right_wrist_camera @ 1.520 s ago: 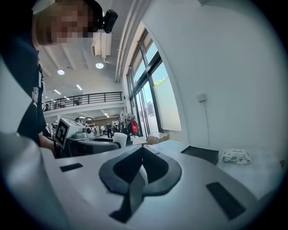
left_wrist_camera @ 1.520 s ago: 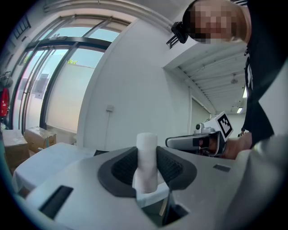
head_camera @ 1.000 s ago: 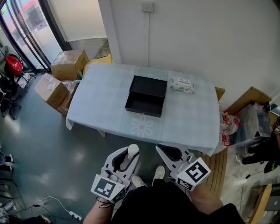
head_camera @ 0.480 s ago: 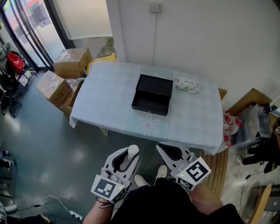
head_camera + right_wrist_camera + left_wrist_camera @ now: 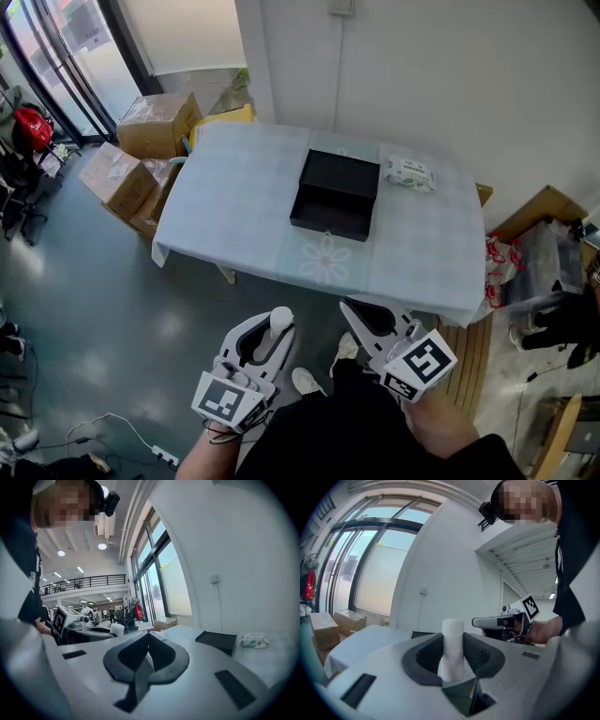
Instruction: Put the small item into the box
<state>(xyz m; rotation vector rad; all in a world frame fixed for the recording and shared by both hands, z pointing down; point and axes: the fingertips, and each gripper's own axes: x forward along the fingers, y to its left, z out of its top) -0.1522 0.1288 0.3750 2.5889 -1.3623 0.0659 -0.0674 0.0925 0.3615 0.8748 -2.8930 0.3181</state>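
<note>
A small white cylinder (image 5: pixel 279 323) stands upright between the jaws of my left gripper (image 5: pixel 274 328), which is shut on it; it shows again as the white cylinder (image 5: pixel 452 646) in the left gripper view. My right gripper (image 5: pixel 359 314) is shut with nothing in it, its jaws meeting at the tips (image 5: pixel 148 637). Both are held low, near the person's body, well short of the table. The black open box (image 5: pixel 337 194) lies on the table (image 5: pixel 244 216) ahead, also seen as the black box (image 5: pixel 216 641) in the right gripper view.
A white wipes packet (image 5: pixel 410 174) lies right of the box. Cardboard boxes (image 5: pixel 141 150) stand left of the table, and a brown carton with bags (image 5: pixel 530 253) to its right. A white wall backs the table. Cables (image 5: pixel 122 441) trail on the floor.
The table and box have shifted slightly right and nearer in the head view as the person steps forward. Both grippers keep their pose and the cylinder stays held.
</note>
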